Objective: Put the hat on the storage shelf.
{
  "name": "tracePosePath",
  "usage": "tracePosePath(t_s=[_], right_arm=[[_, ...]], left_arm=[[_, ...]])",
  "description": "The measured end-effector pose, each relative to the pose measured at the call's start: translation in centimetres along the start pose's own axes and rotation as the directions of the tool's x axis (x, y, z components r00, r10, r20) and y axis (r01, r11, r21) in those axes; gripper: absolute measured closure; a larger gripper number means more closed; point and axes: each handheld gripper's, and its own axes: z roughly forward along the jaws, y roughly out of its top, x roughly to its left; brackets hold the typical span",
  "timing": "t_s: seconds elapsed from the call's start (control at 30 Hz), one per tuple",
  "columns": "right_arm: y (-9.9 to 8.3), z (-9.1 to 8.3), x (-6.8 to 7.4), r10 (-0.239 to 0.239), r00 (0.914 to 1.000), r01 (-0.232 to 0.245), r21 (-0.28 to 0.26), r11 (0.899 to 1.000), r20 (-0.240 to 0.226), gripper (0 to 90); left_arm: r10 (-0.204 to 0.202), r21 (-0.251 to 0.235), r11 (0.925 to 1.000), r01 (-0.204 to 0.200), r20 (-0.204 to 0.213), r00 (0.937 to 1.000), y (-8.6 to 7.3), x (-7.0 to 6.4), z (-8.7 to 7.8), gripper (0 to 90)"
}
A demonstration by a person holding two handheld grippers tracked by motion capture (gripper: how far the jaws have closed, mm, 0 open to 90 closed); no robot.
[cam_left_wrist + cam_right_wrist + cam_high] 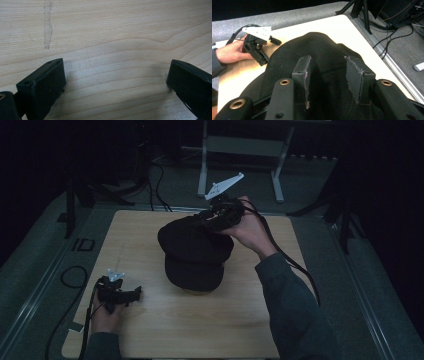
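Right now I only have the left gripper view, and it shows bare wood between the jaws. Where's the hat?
Observer: The black hat sits mid-table, off to the right of your left tool.
Operator: Where is the right tool?
Observer: The right tool is on the hat's far upper side.
Operator: Has it clamped?
Observer: No. Its jaws stand apart, with the hat's fabric between them.

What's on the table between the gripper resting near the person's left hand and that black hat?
Nothing: in the high view only bare wooden table lies between the left gripper and the black hat.
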Motion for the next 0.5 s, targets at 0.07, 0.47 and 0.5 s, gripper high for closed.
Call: tracePosePath(t_s=[0.07, 0.47, 0.5], right_arm=[[0.0, 0.0, 0.1, -0.003, 1.0, 0.003, 0.005, 1.0, -0.004, 54.5], [-0.5, -1.1, 0.2, -0.016, 0.9991, 0.018, 0.053, 0.998, -0.04, 59.0], [-0.6, -1.3, 0.1, -0.023, 0.9988, 0.025, 0.06, 0.998, -0.045, 59.8]], left_arm=[[0.0, 0.0, 1.0, 0.0, 0.0, 1.0, 0.0, 0.0, 0.0, 1.8], [0.0, 0.0, 1.0, 0.0, 0.0, 1.0, 0.0, 0.0, 0.0, 1.9], [0.0, 0.0, 1.0, 0.0, 0.0, 1.0, 0.0, 0.0, 0.0, 1.9]])
